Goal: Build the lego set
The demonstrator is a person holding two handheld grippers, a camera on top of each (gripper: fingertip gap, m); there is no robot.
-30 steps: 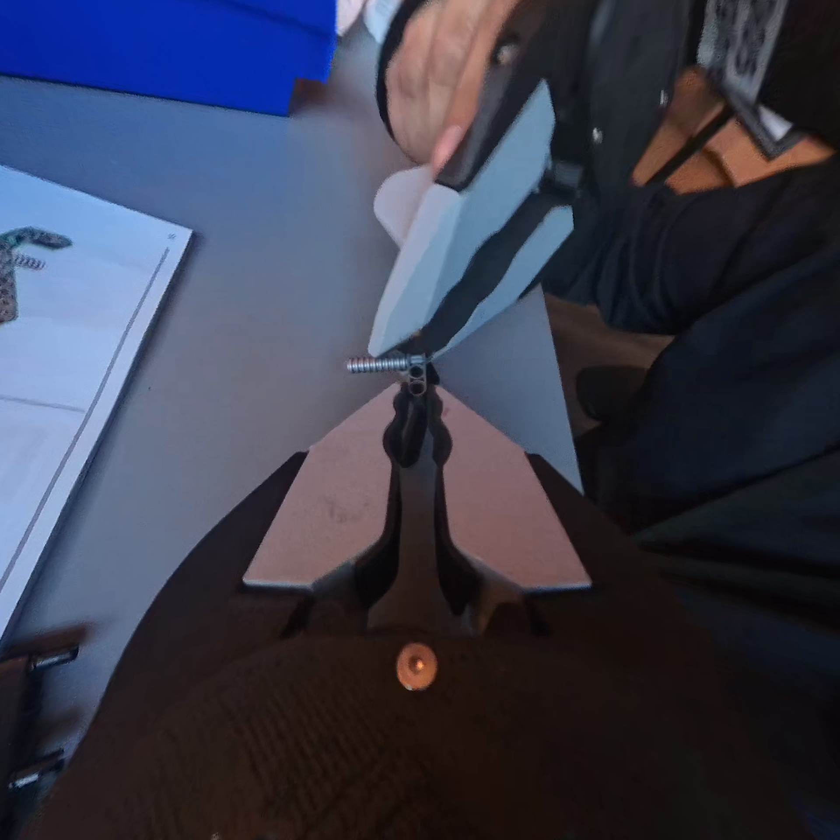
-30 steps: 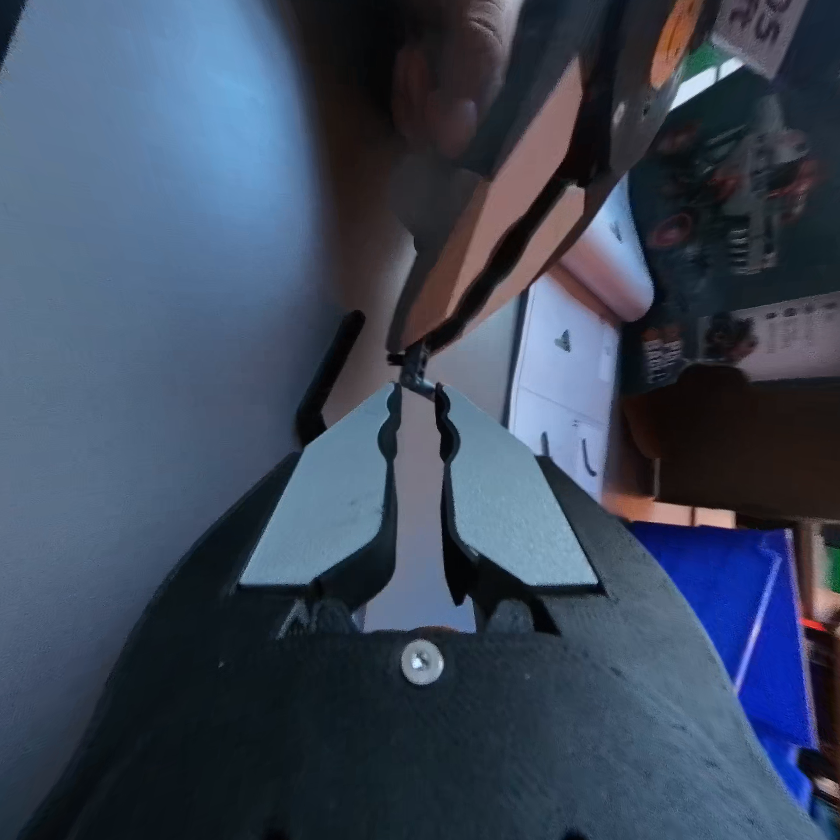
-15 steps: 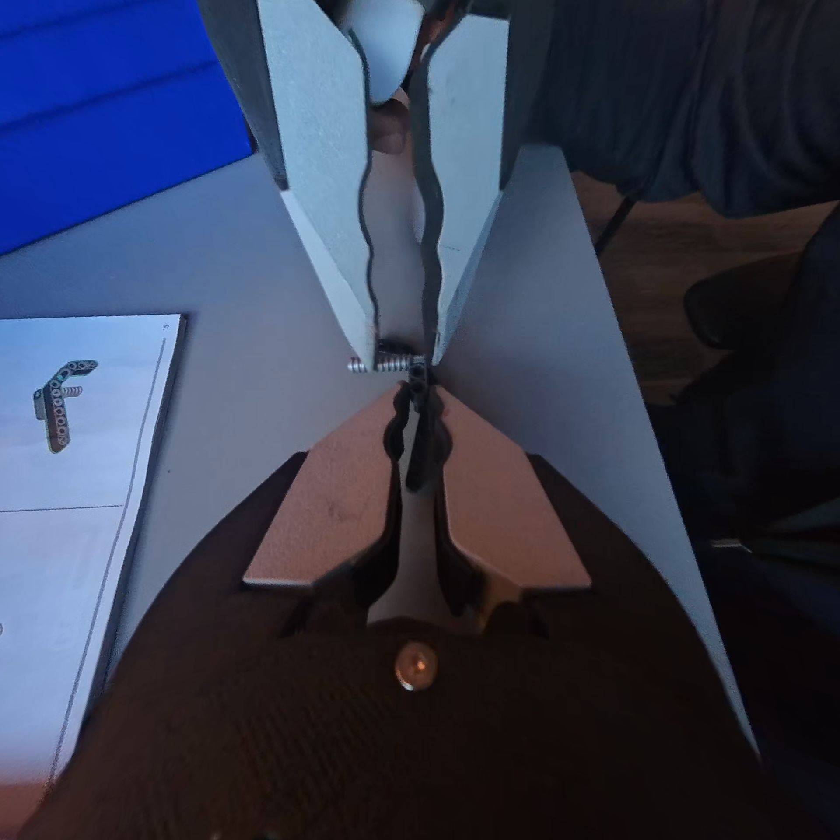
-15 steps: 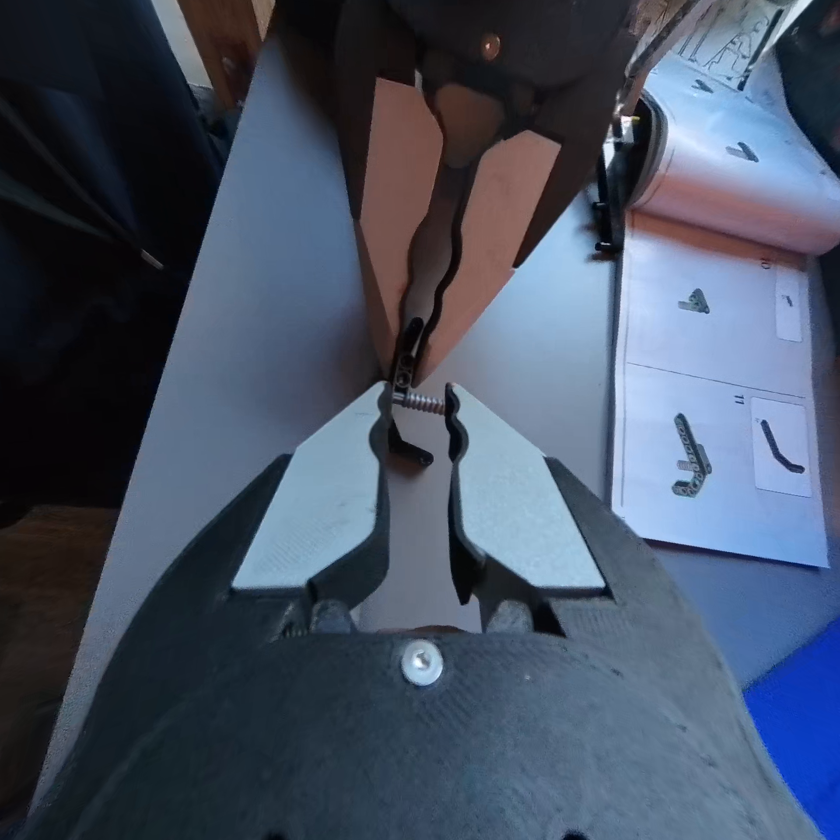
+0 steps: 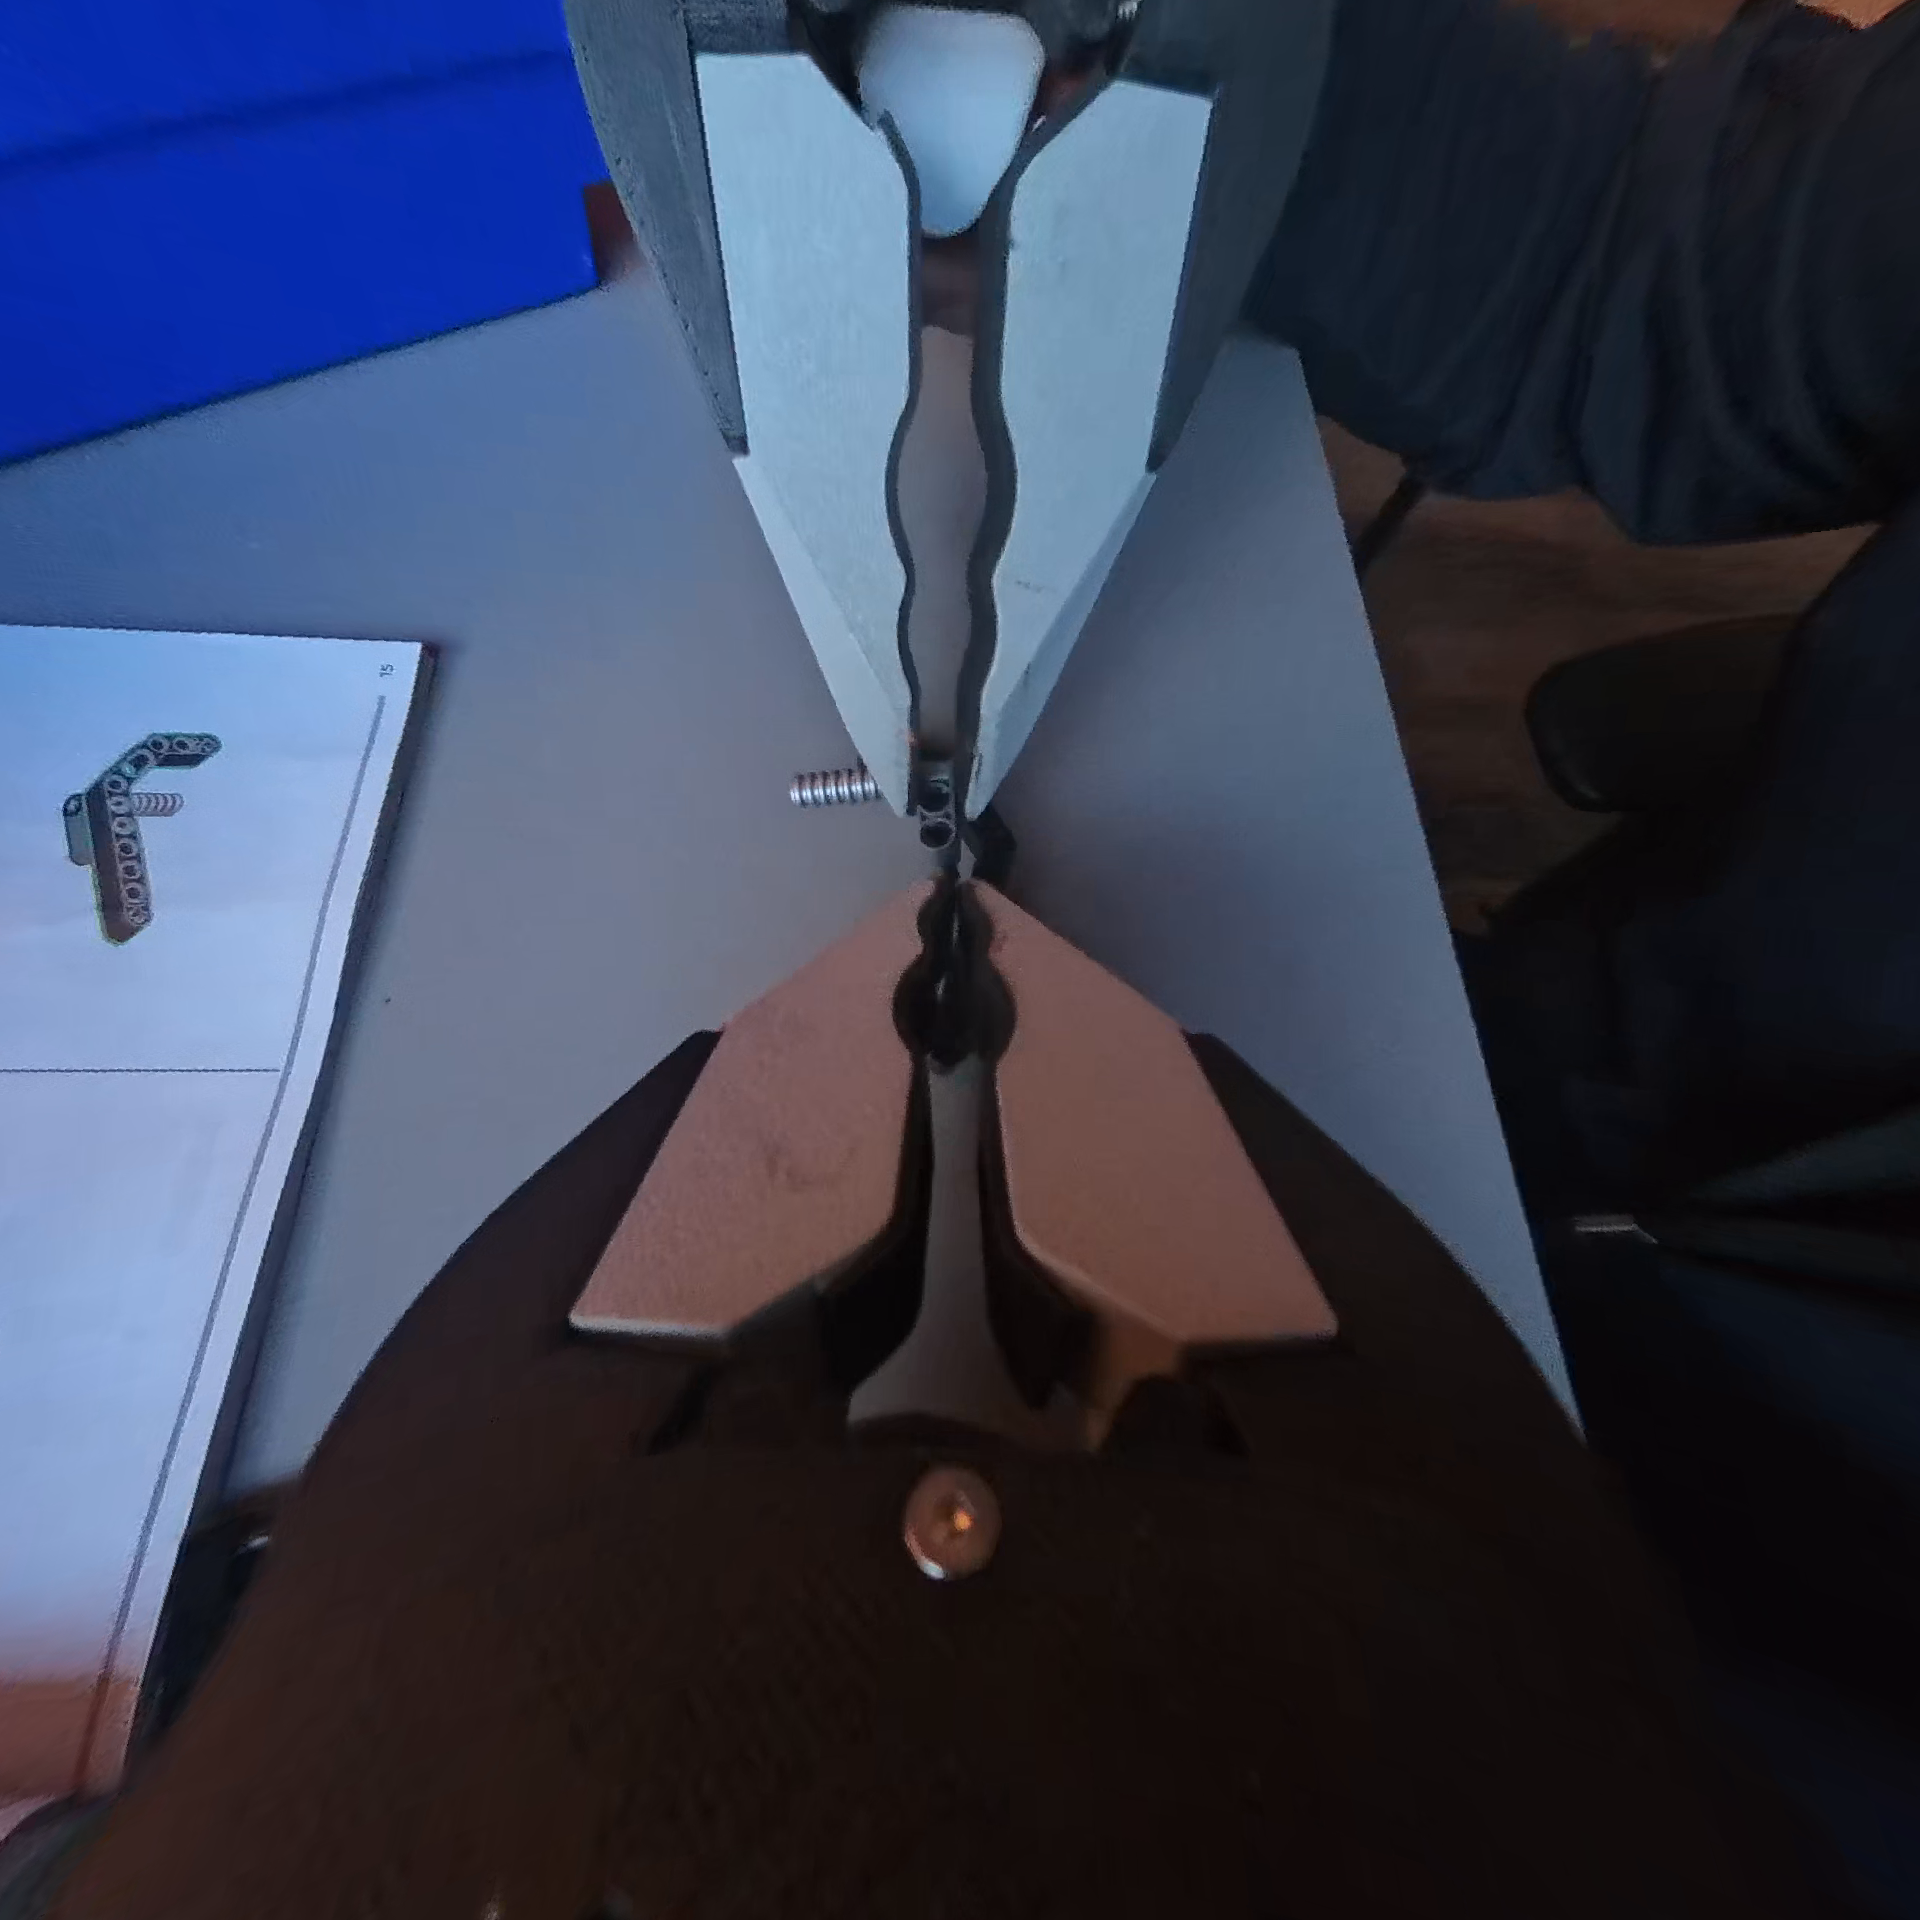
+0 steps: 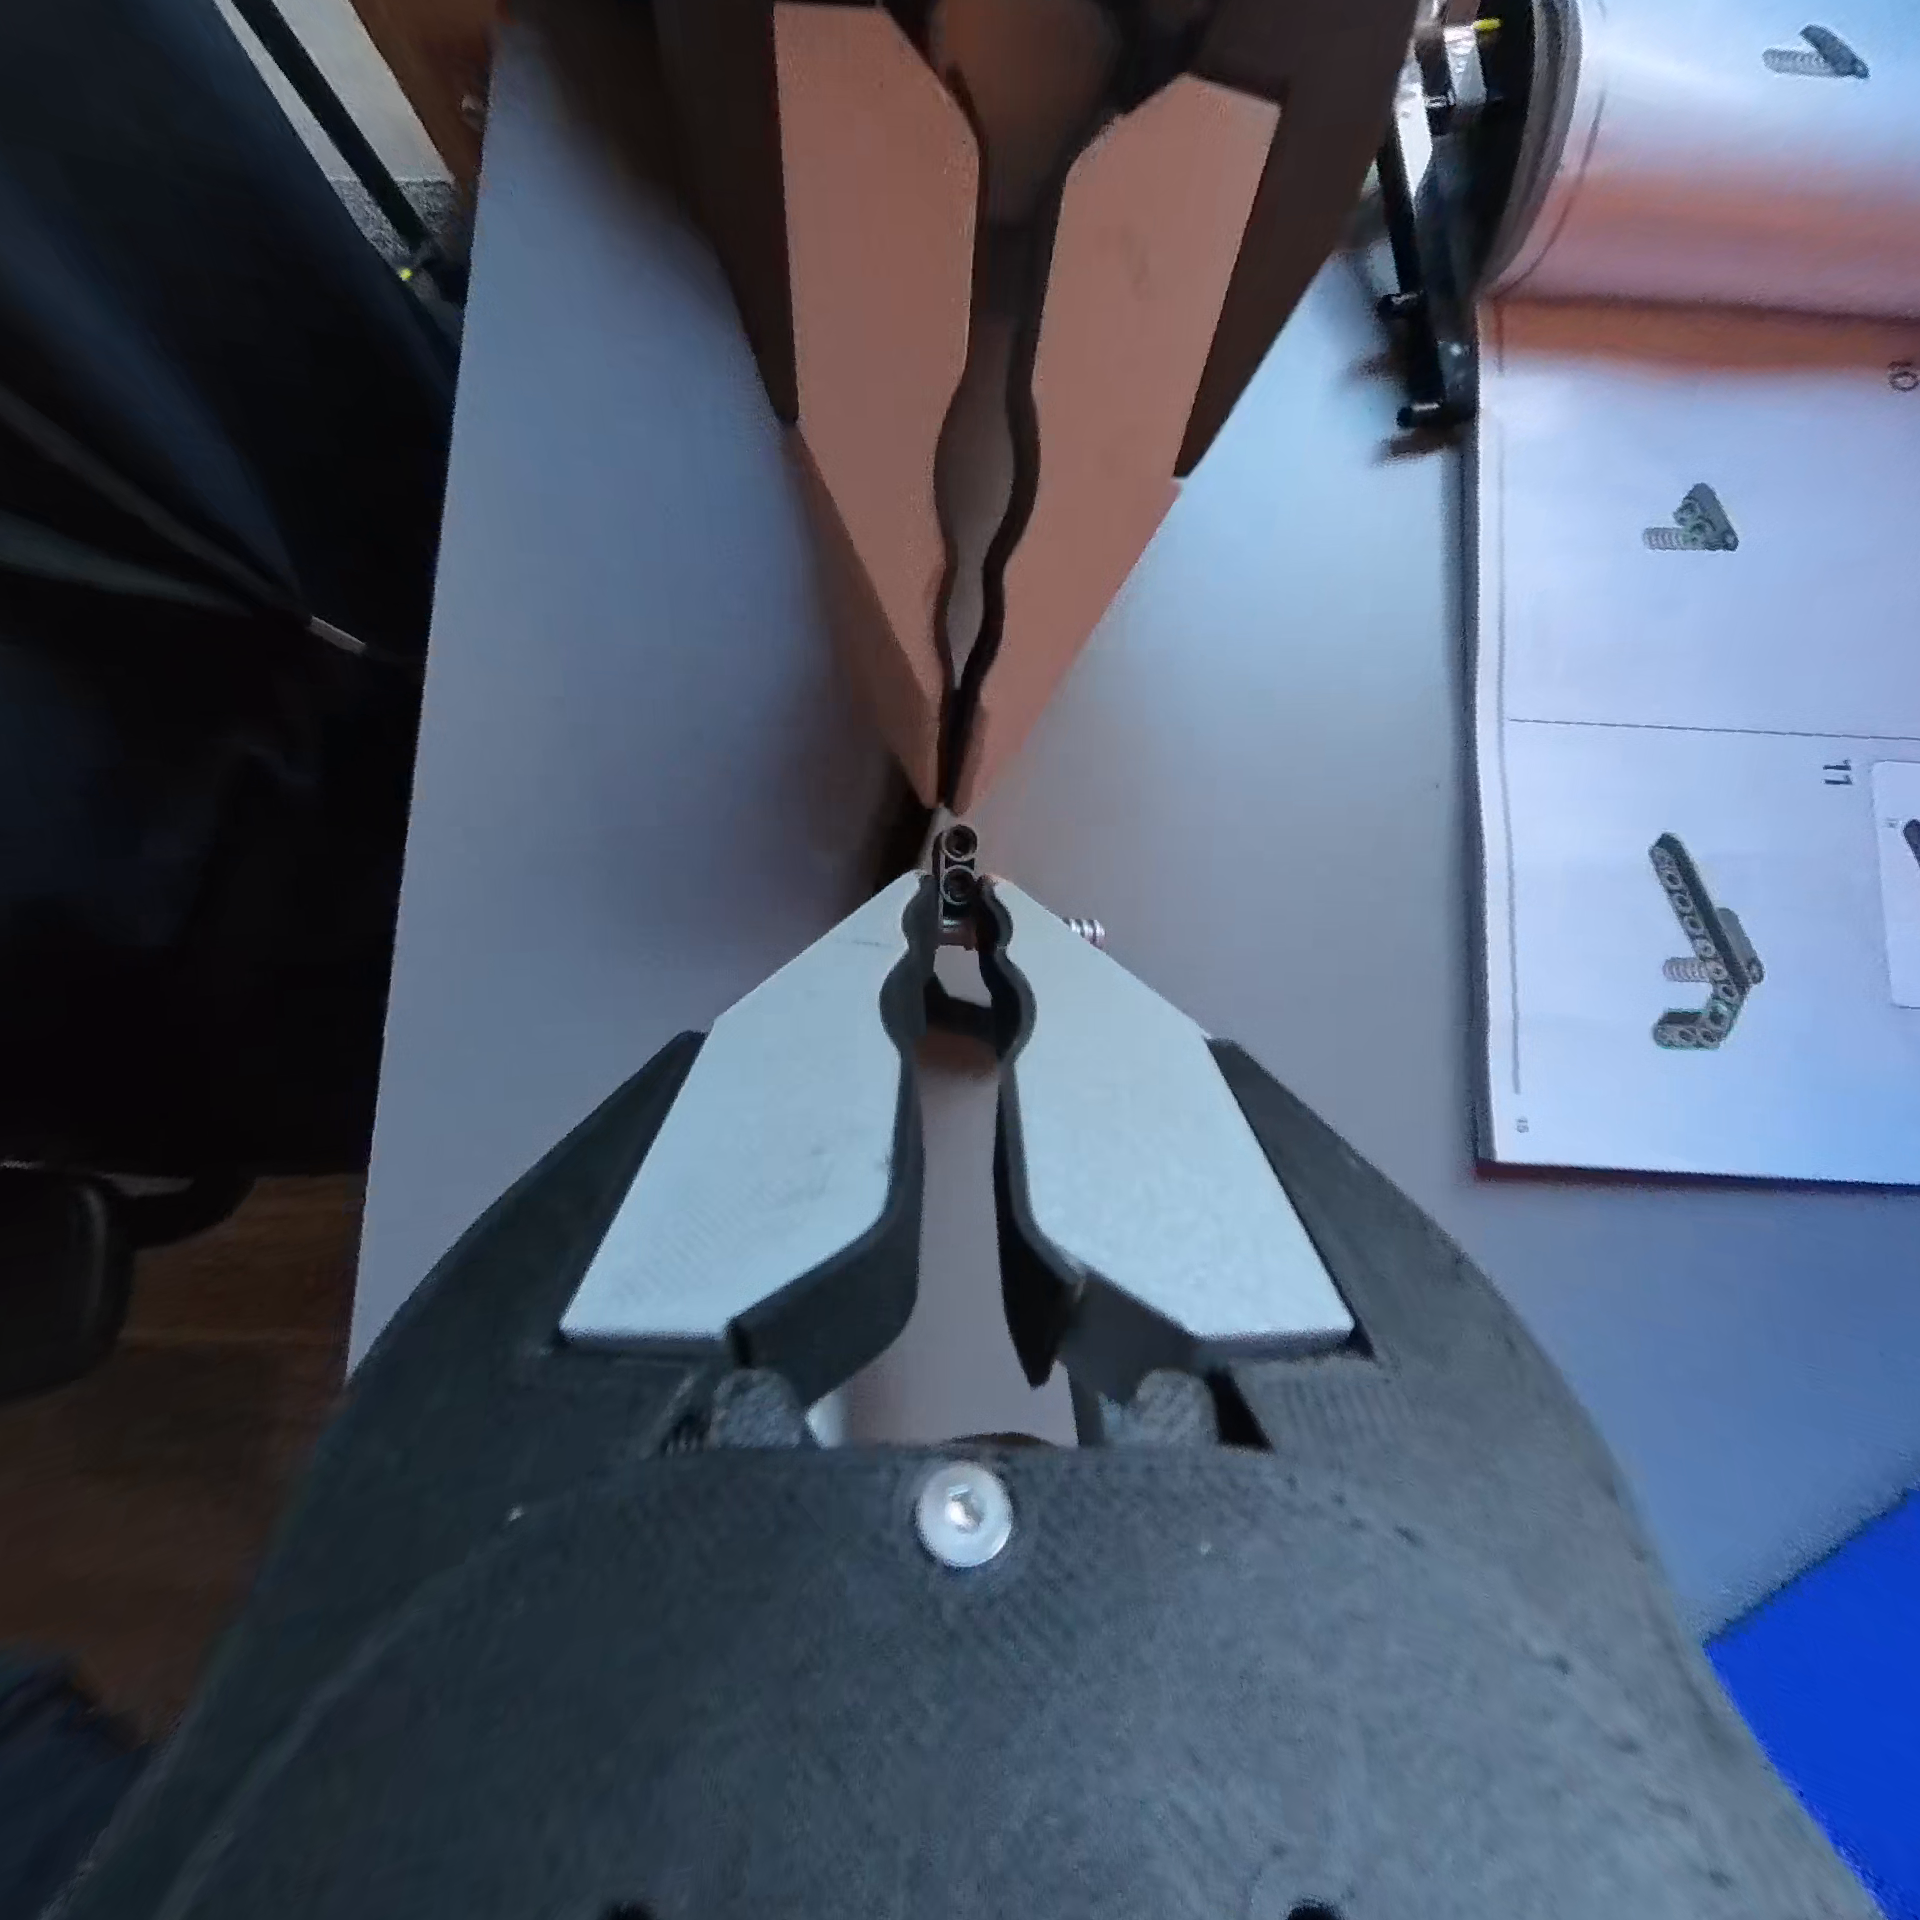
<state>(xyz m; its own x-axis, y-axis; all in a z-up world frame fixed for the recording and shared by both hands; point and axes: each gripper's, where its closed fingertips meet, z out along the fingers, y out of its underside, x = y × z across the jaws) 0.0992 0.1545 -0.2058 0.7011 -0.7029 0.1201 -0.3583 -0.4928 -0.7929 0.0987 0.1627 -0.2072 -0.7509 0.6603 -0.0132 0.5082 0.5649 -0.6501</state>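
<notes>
A small Lego assembly hangs between both grippers above the grey table (image 5: 582, 582). It is a thin black beam (image 5: 940, 987), a dark grey holed end (image 5: 935, 816) and a silver spring-like part (image 5: 831, 787) sticking out sideways. My left gripper (image 5: 951, 896), with pink fingers, is shut on the black beam. My right gripper (image 6: 956, 883), with grey fingers, is shut on the holed end (image 6: 958, 847). The two grippers meet tip to tip. The right gripper (image 5: 940, 774) enters the left wrist view from above. The left gripper (image 6: 954, 795) enters the right wrist view from above. Only the spring's tip (image 6: 1086, 928) shows there.
An open instruction booklet (image 5: 156, 987) lies on the table to one side; it also shows in the right wrist view (image 6: 1704, 727). A blue box (image 5: 260, 208) stands behind it. A black Lego part (image 6: 1439, 260) lies by the booklet. The table edge (image 5: 1455, 935) and a dark chair (image 5: 1714, 727) are close. Left and right tips are no more than a few centimetres apart.
Both grippers have swung to face each other head-on. The right gripper, half a second ago open around the spring, has closed on the holed end. The left gripper still holds the beam.
</notes>
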